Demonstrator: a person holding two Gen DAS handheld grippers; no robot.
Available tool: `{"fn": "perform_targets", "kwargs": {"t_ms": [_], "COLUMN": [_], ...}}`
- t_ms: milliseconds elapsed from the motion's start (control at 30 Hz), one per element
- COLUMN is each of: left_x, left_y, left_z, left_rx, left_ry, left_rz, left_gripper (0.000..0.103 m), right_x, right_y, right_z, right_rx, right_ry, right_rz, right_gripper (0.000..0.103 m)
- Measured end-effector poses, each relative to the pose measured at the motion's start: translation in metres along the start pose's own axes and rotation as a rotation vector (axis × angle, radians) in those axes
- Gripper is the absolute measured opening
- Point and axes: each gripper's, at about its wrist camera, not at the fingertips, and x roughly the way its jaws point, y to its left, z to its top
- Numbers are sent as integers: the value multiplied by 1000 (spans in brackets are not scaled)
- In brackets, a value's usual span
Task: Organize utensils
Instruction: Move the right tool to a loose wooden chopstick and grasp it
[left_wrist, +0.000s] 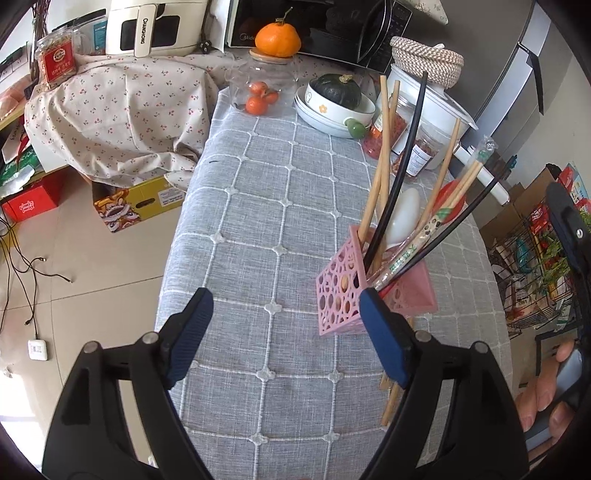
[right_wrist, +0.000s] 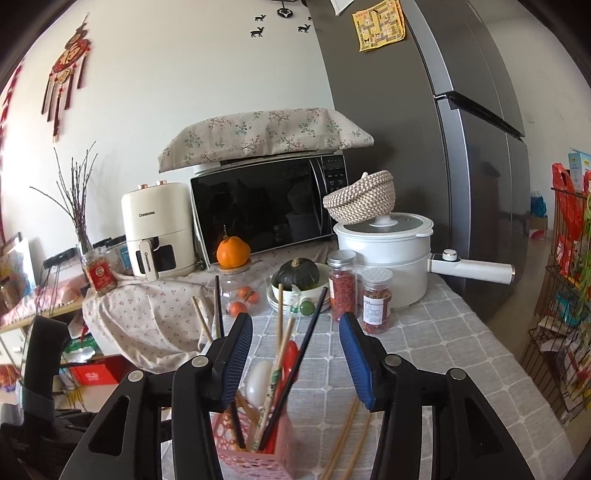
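Right wrist view: most utensils are stood in the pink holder (right_wrist: 255, 454); wooden chopsticks (right_wrist: 347, 439) are left lying just right; both grippers (right_wrist: 295, 354) released, empty.

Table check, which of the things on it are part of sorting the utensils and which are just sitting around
Part of the job:
pink holder
black chopsticks, wooden chopsticks and white spoon standing in it
loose wooden chopsticks lying on the tablecloth beside the holder

Just lying about:
big orange
green squash in bowls
spice jars
white pot
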Motion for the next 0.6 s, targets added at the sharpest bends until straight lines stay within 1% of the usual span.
{"fn": "perform_targets", "kwargs": {"t_ms": [33, 100, 167, 267, 300, 400, 467, 600], "left_x": [1, 3, 5, 11, 13, 21, 24, 27], "left_y": [-2, -7, -12, -22, -25, -31, -33, -35], "left_z": [-1, -4, -7, -13, -15, -20, -22, -23], "left_rx": [-3, 1, 15, 50, 62, 86, 97, 102], "left_ry": [3, 3, -2, 10, 19, 45, 54, 52], "left_rz": [1, 8, 16, 21, 22, 29, 38, 62], "left_gripper": [82, 82, 82, 83, 83, 83, 83, 83], "right_x": [-3, -8, -9, -5, -2, 11, 23, 52], "right_y": [-6, -19, -33, -54, -61, -78, -88, -103], "right_z": [1, 3, 4, 2, 0, -9, -19, -43], "right_rx": [-3, -7, -1, 10, 12, 25, 42, 94], "right_ry": [2, 5, 24, 83, 108, 206, 288, 466], "right_rz": [-2, -16, -24, -41, -48, -53, -45, -28], "right_gripper": [55, 62, 64, 67, 70, 73, 75, 75]}}
